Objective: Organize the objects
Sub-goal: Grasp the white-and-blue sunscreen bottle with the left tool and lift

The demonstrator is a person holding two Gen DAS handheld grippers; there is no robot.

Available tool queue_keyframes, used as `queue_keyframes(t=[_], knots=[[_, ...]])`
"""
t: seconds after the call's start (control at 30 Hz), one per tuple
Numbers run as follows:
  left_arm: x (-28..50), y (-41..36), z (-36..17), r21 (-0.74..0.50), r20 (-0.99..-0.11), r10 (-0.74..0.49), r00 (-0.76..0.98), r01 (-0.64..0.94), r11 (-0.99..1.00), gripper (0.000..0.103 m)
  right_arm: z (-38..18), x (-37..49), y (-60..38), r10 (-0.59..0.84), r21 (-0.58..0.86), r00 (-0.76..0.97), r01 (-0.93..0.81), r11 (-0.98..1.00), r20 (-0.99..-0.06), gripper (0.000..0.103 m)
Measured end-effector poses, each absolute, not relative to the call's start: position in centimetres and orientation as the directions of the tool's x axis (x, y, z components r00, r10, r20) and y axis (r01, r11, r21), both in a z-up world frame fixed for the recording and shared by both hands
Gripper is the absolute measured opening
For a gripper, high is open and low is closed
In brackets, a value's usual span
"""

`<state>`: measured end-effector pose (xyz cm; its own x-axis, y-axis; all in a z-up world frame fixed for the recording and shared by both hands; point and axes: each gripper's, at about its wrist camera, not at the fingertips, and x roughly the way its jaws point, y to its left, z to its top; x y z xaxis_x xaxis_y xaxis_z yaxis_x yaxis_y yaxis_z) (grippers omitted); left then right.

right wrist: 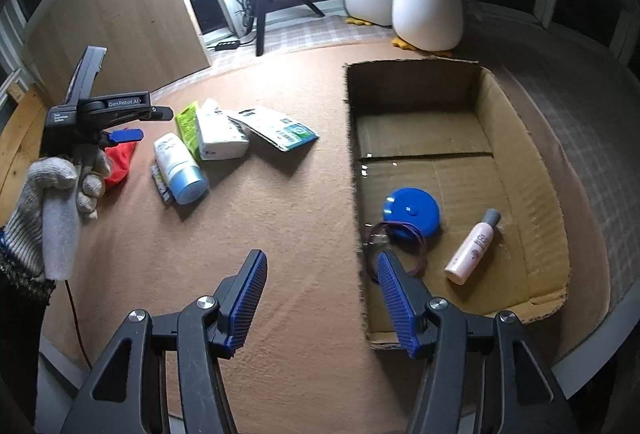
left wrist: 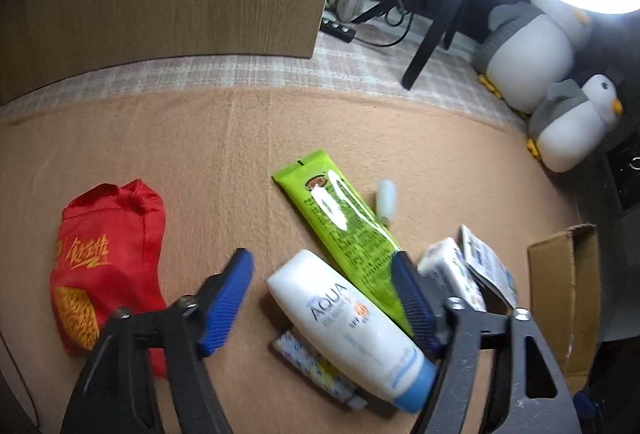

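- left wrist view: crumpled red fabric bag [left wrist: 106, 266] on my left; my left gripper [left wrist: 324, 300] spread wide around the white aqua bottle with blue cap [left wrist: 350, 326], not touching it.
- right wrist view: my right gripper [right wrist: 320, 298] released, empty; rightward, the open brown cardboard box [right wrist: 516, 138] holds a round blue case [right wrist: 412, 212] and a pale pink bottle [right wrist: 472, 248].

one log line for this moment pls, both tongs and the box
left tongs: open, over white AQUA bottle | right tongs: open, empty | cardboard box: holds blue round case, pink bottle
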<state>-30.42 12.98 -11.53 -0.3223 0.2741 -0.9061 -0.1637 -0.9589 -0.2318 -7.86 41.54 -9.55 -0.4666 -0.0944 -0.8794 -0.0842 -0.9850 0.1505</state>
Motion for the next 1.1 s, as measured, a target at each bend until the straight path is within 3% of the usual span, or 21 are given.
queue_keyframes(t=[0.07,0.2,0.37,0.47,1.1], knots=[[-30.8,13.1,-12.2,-0.239,-0.909,0.279,-0.308,-0.161,-0.957,0.061,-9.6,-7.7,42.1,-0.087,0.148,-0.463,-0.099,-0.984,-0.882,0.054],[-31.4,13.6,-13.1,-0.231,-0.915,0.271,-0.300,-0.163,-0.959,0.056,-9.7,-7.6,42.6,-0.074,0.141,-0.459,-0.113,-0.983,-0.885,0.054],[-31.6,14.0,-14.0,-0.216,-0.922,0.260,-0.286,-0.175,-0.961,0.029,-9.7,-7.6,42.8,-0.067,0.136,-0.459,-0.119,-0.983,-0.886,0.054],[-31.2,14.3,-14.0,-0.197,-0.923,0.250,-0.292,-0.199,-0.960,0.023,-9.7,-7.6,42.7,-0.067,0.136,-0.457,-0.119,-0.984,-0.887,0.054],[-20.6,18.5,-13.7,-0.124,-0.931,0.274,-0.240,-0.498,-0.858,0.018,-10.5,-7.7,40.9,-0.103,0.151,-0.435,-0.076,-0.986,-0.894,0.054]])
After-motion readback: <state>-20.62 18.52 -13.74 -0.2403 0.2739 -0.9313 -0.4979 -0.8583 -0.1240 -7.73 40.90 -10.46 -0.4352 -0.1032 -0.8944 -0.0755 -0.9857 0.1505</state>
